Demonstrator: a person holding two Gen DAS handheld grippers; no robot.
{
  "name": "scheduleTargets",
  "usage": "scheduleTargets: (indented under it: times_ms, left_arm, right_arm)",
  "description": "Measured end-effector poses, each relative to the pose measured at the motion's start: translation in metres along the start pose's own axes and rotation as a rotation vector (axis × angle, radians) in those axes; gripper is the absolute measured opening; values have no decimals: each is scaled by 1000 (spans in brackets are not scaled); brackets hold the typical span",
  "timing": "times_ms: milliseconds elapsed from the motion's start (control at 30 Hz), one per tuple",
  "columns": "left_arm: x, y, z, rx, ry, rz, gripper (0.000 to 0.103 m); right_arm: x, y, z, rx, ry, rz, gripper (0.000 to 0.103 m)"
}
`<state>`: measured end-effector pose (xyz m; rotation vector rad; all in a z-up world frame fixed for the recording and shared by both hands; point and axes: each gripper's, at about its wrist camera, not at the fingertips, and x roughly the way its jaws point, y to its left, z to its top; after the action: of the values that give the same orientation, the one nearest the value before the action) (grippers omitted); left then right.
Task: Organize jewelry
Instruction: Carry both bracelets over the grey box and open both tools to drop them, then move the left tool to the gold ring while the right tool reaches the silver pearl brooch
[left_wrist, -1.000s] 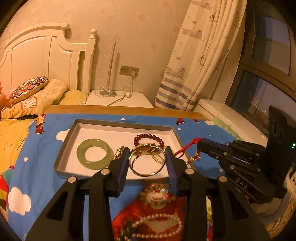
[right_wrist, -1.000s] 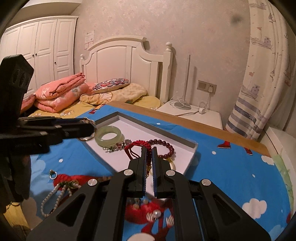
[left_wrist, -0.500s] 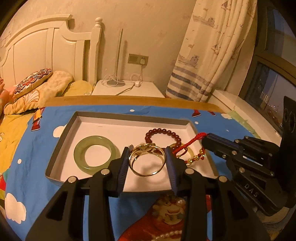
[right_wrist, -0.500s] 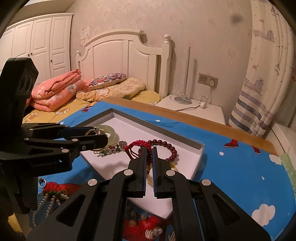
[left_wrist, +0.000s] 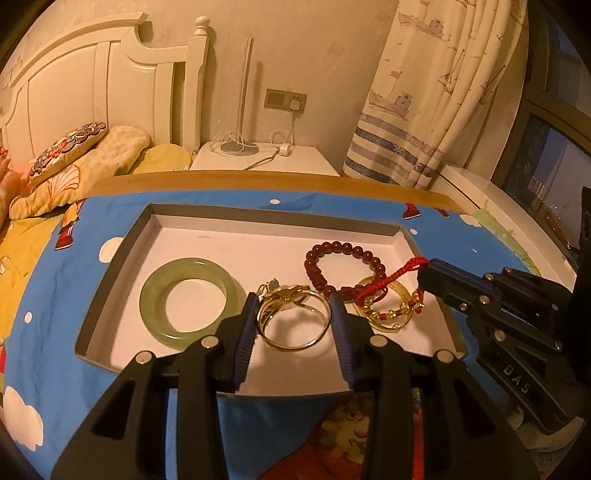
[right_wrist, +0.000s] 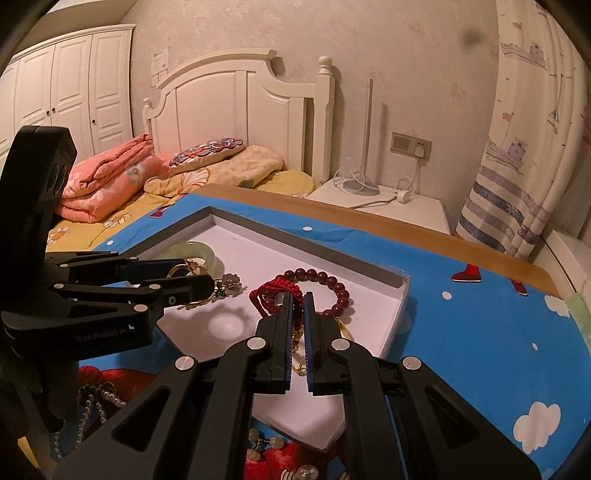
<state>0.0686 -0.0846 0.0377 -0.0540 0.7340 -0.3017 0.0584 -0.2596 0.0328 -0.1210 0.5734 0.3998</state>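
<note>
- Left view: the left gripper (left_wrist: 293, 325) grips a gold bangle (left_wrist: 293, 320) over the white tray (left_wrist: 110, 266). The tray looks closer than a second ago. A green bangle (left_wrist: 188, 297) lies in the tray on the left.
- Right view: the right gripper (right_wrist: 298, 317) is squeezed tight on a red cord bracelet (right_wrist: 266, 295), beside the red bead bracelet (right_wrist: 332, 288). Only here a pearl necklace (right_wrist: 86, 406) shows, on the blue cloth (right_wrist: 480, 332) behind the left gripper.
</note>
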Motion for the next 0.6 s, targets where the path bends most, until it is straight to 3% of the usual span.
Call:
scheduleTargets:
  times_ms: [200,233,267,300,367,400,600]
  left_arm:
    - [5,4,-1,-17,-3,25,40]
    - [4,6,-1,-25,-3,32,49]
    - [3,7,-1,-35,-7,37,59]
    - [0,9,-1,-47,-23,46,63]
    - [-5,11,-1,-56,-41,59,70]
    - [-8,12,-1,-58,-47,61,71]
    - [-24,19,-6,-85,-65,83,79]
  right_arm:
    - [7,-4,-1,30,19,8,6]
    - [8,-5,-1,36,24,11,8]
    - [9,-6,0,48,32,12,12]
    - [9,-7,0,55,35,13,18]
    - [7,-10,0,78,32,15,57]
    - [4,-12,0,89,19,16,64]
    - [-5,-8,1,80,3,8,65]
